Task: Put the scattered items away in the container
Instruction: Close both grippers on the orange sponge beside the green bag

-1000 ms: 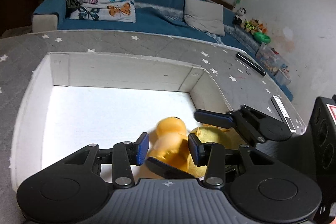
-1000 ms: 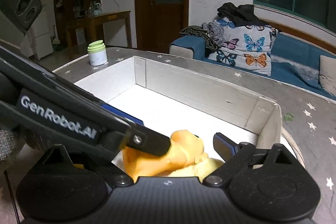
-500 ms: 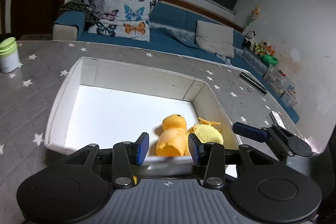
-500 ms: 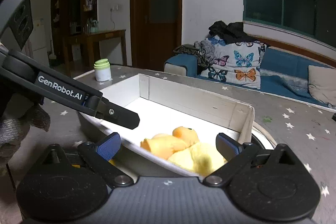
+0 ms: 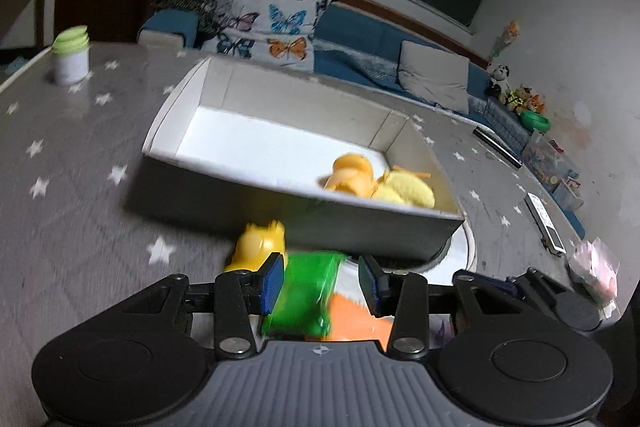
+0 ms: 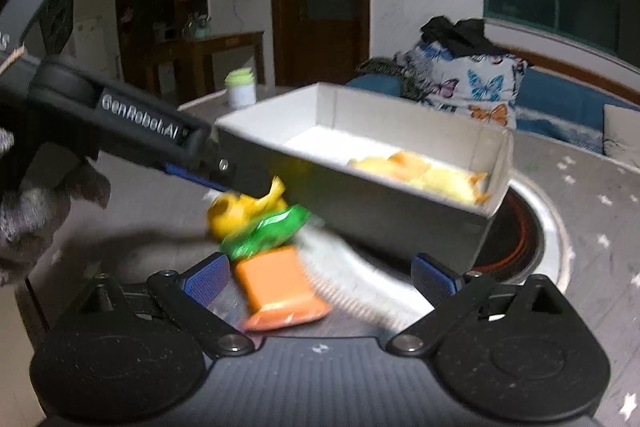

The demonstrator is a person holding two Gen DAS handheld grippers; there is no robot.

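Your left tongs and right tongs are both spread apart and hold nothing. The box holds two plush toys; a green packet lies on the worktop.

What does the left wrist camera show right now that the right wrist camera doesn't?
Only the left wrist view shows the black remote, the white remote and the pink-white packet on the star-patterned table.

Only the right wrist view shows the wooden side table and the left gripper's arm from outside.

Both show the white box holding the plush toys, plus the yellow toy, green packet, orange packet and green-lidded jar.
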